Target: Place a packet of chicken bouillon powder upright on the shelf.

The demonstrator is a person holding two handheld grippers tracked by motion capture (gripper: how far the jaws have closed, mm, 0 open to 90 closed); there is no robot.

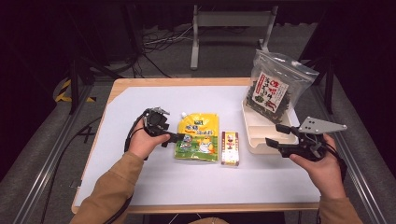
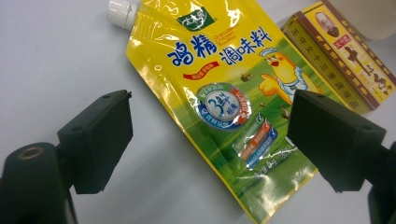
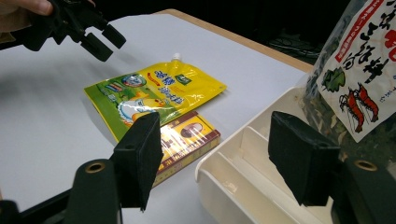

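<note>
High view: the yellow pouch lies flat on the white table, its white cap pointing away from the person, with a small box just beside it on the right and a cream tray farther right holding a clear bag of dried food. The left gripper sits at the pouch's left edge; in the left gripper view its jaws stand wide with nothing pressed between them, the pouch's lower half lying below the gap. The right gripper hovers at the tray's front corner, jaws also wide and empty, as the right gripper view shows. The pouch looks like a soft, glossy film bag, partly filled and probably fairly light; its skin should be slippery and will likely sag or fold if lifted by one corner. Lying flat, it offers little for the jaws to bite on, so the best hold is probably along the left side seam, where the film is doubled and stiffer, or up at the neck below the cap. Pinching the middle risks bunching the film and letting it slide out.
</note>
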